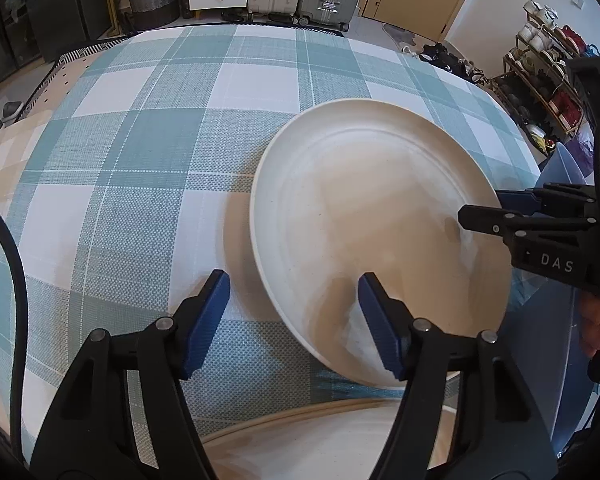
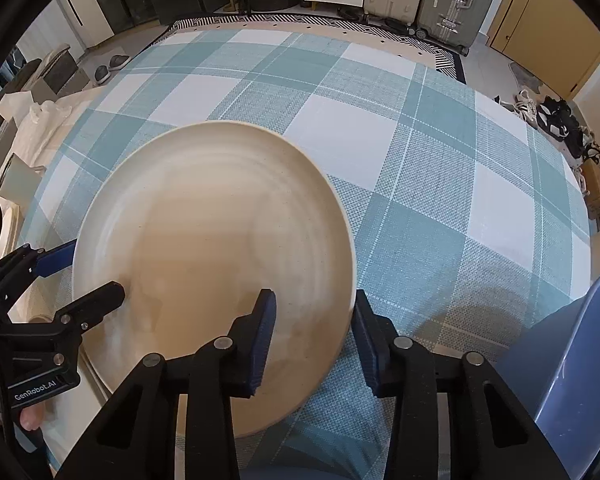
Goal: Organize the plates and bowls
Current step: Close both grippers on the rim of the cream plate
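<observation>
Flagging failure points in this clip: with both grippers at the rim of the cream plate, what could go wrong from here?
1. The left gripper straddles the plate rim with a wide gap, so its grip may not be firm.
2. The right gripper takes only the rim's edge; lifting unevenly could tilt or drop the plate.
3. Another plate lies just beneath the left gripper; a slip could knock them together.

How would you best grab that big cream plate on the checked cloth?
By its thin raised rim, from above, one finger inside and one outside. The plate lies flat, so only the edge offers a hold. Both grippers straddle opposite edges: the left gripper and the right gripper.
</observation>
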The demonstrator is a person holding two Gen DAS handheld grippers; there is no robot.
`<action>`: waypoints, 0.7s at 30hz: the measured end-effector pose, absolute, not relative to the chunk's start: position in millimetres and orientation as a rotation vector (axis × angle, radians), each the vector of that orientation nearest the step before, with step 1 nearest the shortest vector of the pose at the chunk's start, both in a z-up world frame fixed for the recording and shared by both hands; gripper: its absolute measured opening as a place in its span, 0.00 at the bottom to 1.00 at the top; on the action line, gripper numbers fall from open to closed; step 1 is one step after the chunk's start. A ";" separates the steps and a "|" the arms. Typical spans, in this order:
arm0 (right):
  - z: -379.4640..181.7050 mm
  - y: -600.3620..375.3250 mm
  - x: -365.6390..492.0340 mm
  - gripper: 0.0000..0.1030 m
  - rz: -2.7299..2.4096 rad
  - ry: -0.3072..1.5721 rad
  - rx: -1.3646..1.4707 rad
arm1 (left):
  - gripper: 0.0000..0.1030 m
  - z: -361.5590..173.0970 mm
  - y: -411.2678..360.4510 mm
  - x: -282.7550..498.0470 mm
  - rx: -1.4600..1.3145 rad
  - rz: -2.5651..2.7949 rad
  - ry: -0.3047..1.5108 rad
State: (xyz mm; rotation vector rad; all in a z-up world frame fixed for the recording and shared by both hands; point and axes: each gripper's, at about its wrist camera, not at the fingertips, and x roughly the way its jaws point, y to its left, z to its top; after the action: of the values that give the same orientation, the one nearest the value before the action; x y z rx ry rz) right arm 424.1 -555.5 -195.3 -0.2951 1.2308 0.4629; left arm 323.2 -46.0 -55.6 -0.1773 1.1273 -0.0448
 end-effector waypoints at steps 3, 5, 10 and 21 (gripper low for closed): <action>-195.3 -556.5 424.4 0.31 0.457 1.226 -0.304 | 0.59 -55.3 -45.1 323.6 -0.181 -0.050 1.125; -195.1 -557.3 424.5 0.28 0.450 1.218 -0.312 | 0.54 -54.9 -43.8 324.5 -0.190 -0.060 1.123; -193.1 -557.0 422.1 0.18 0.446 1.193 -0.330 | 0.32 -54.5 -41.3 326.4 -0.184 -0.062 1.122; -185.8 -559.1 418.5 0.18 0.428 1.152 -0.332 | 0.23 -53.3 -40.6 320.6 -0.170 -0.064 1.109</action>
State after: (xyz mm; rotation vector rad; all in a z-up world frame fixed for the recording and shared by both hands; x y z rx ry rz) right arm 418.5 -559.1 -185.8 -0.3319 1.1520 0.4280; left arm 320.6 -40.6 -53.3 -0.1698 1.1091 -0.0641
